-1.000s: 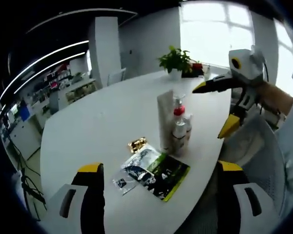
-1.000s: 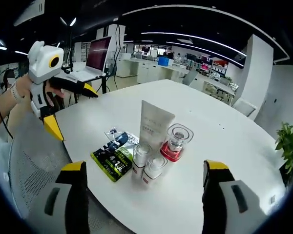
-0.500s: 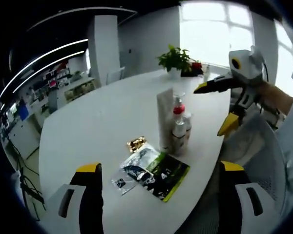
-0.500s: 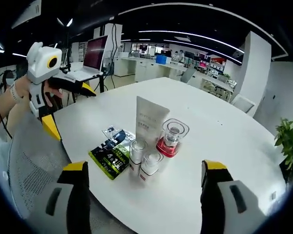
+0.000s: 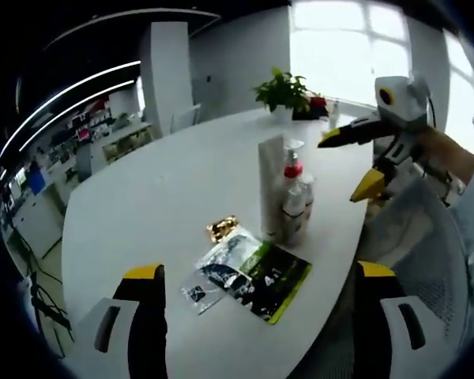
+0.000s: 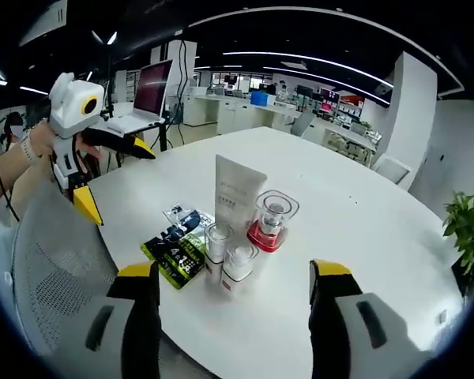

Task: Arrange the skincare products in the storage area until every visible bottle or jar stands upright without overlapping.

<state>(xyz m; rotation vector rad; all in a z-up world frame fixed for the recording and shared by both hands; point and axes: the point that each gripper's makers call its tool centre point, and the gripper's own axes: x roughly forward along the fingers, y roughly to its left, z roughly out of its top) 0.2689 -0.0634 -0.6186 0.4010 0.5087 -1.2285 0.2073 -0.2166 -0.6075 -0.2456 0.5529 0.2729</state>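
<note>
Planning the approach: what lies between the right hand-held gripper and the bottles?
Only bare white table between the right hand-held gripper and the bottles, in the right gripper view.

Sachet print too small to read; tube hides bottles' far sides.

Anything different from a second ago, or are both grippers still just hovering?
The right gripper has narrowed its jaws a little and holds nothing. The left gripper stays open and empty. The white tube, red-collared pump bottle, two small bottles and sachets stay untouched.
</note>
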